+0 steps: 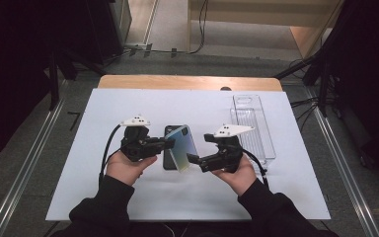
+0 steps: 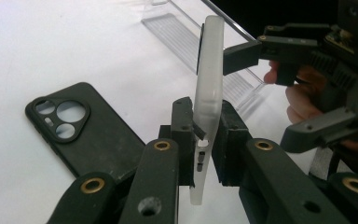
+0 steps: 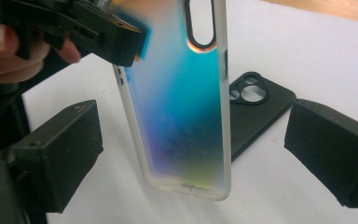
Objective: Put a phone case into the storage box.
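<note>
From the high view, the left hand-held gripper [image 1: 170, 143] holds an iridescent phone case [image 1: 182, 147] by its edge, lifted above the white bench [image 1: 128, 197] near the middle. The right hand-held gripper [image 1: 193, 159] sits just beside the case's lower corner, jaws spread. A black phone case [image 1: 169, 162] lies flat on the bench under the lifted one, and a clear plastic tray [image 1: 254, 126] rests well apart towards the far right.

In the left gripper view, the left hand-held gripper [image 2: 205, 144] is clamped on the iridescent phone case [image 2: 209, 93], seen edge-on and upright. The black phone case [image 2: 81, 135] lies to its left, camera cutout up.

In the right gripper view, the right hand-held gripper [image 3: 193, 154] stands wide open, with the iridescent phone case [image 3: 182, 102] between its pads [image 3: 58, 149] and touching neither. The black phone case [image 3: 256, 112] lies behind it.
</note>
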A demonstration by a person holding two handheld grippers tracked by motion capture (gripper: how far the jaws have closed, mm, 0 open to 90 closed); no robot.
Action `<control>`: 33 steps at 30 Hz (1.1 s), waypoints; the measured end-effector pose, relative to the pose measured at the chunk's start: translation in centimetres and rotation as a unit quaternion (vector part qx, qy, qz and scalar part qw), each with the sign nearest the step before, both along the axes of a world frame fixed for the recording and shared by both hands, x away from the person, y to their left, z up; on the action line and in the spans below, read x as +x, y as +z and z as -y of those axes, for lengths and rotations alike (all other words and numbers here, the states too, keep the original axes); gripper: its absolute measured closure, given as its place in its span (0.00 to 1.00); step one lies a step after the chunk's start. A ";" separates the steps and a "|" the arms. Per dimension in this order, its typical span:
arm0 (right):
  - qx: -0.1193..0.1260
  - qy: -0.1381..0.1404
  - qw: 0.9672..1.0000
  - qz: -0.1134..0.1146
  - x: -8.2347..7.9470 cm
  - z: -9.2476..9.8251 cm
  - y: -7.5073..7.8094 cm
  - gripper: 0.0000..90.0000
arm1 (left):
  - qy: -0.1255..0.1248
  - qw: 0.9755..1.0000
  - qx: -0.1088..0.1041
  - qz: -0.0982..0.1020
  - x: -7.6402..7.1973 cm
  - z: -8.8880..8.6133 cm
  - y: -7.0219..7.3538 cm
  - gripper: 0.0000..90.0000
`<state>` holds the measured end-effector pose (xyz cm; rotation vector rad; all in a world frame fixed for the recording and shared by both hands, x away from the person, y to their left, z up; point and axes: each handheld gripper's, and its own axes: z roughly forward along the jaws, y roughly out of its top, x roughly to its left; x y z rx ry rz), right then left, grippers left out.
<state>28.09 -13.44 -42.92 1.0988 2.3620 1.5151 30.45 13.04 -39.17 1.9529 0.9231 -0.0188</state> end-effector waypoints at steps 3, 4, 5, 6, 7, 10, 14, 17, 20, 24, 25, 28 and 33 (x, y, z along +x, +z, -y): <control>-0.007 -0.009 1.000 0.000 -0.2 -0.6 -0.2 0.03 | 0.009 1.000 0.004 -0.006 0.0 0.0 0.1 0.90; -0.009 -0.014 1.000 0.000 -0.2 -0.7 -0.3 0.03 | 0.010 1.000 0.002 -0.006 0.0 0.1 0.0 0.90; -0.009 -0.017 1.000 0.000 -0.3 -0.8 -0.3 0.03 | 0.012 1.000 0.002 -0.009 0.0 0.1 0.0 0.90; -0.009 -0.019 1.000 0.000 -0.3 -0.9 -0.3 0.03 | 0.013 1.000 0.003 -0.012 0.0 0.2 0.0 0.90; -0.010 -0.023 1.000 0.001 -0.4 -1.0 -0.4 0.03 | 0.014 1.000 0.003 -0.012 -0.1 0.2 0.0 0.90; -0.015 -0.027 1.000 0.001 -0.5 -1.4 -0.5 0.03 | 0.017 1.000 0.008 -0.008 -0.3 0.6 0.0 0.90; -0.020 -0.035 0.999 0.004 -0.7 -2.0 -0.6 0.03 | 0.012 1.000 0.013 -0.009 -0.5 1.0 -0.1 0.90; -0.023 -0.037 0.999 0.005 -0.7 -2.4 -0.7 0.03 | 0.009 1.000 0.013 -0.011 -0.6 1.3 -0.2 0.90; -0.029 -0.039 0.999 0.004 -0.8 -2.7 -0.8 0.03 | 0.008 1.000 0.014 -0.012 -0.7 1.6 -0.2 0.90; -0.034 -0.039 0.999 0.003 -0.8 -3.2 -0.9 0.03 | 0.007 1.000 0.012 -0.009 -0.9 1.9 -0.2 0.90; -0.035 -0.041 0.999 0.004 -0.8 -3.3 -1.0 0.03 | 0.005 1.000 0.011 -0.008 -1.0 2.0 -0.2 0.90; -0.039 -0.046 0.998 0.001 -0.8 -3.5 -1.1 0.03 | 0.001 1.000 0.012 -0.008 -1.2 2.3 -0.3 0.90; -0.036 -0.050 0.998 -0.006 -0.6 -3.4 -1.2 0.05 | -0.004 1.000 0.011 -0.008 -1.5 2.9 -0.4 0.90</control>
